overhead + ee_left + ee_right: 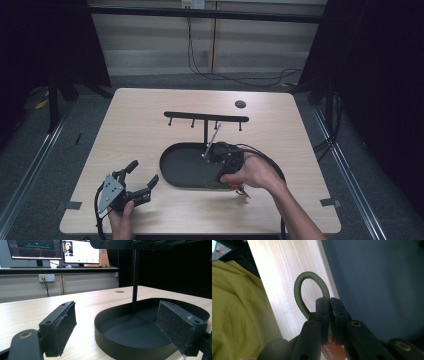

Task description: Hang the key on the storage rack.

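Right gripper (329, 302) jaws pinching green braided cord loop (308, 287)

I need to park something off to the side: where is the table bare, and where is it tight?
Bare wood lies left of the black tray and along the far edge beyond the hook rack, beside the small dark disc. It is crowded at the tray's right end, where the right hand-held gripper works, and at the front left around the left hand-held gripper.

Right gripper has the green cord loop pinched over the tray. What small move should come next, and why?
Probably lift the right gripper, shut on the green cord loop, toward a peg on the black rack standing in the tray. The loop stands open, and the pegs hang bare. The left gripper waits open beside it.
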Demonstrator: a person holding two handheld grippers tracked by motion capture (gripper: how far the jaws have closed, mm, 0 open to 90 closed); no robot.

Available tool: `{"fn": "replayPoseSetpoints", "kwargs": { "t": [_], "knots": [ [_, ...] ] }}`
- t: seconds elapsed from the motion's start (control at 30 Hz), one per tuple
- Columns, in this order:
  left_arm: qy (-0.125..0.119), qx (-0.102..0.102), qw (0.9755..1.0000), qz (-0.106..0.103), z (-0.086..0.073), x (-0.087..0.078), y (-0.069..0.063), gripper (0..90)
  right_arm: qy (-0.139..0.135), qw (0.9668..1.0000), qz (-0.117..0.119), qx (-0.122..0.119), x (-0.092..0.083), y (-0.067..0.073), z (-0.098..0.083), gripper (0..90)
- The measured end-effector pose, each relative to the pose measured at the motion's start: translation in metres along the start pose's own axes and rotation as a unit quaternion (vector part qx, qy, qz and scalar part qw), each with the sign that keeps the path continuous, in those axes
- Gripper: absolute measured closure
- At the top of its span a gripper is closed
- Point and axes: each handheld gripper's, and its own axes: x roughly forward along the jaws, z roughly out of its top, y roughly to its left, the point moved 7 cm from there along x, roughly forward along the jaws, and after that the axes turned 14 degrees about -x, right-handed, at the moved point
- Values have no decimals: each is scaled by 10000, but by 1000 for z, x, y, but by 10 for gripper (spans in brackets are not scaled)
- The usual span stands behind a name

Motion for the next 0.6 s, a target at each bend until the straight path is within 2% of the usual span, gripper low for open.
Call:
{"fn": "replayPoseSetpoints", "kwargs": {
  "t": [0.27,0.6],
  "knots": [
    [1,2,10000,2,0,0,0,157,128,9999,-74,23,-22,-9,5,858],
    [1,0,10000,-2,0,0,0,157,16,9999,-160,-16,-45,-17,15,857]
  ]
}}
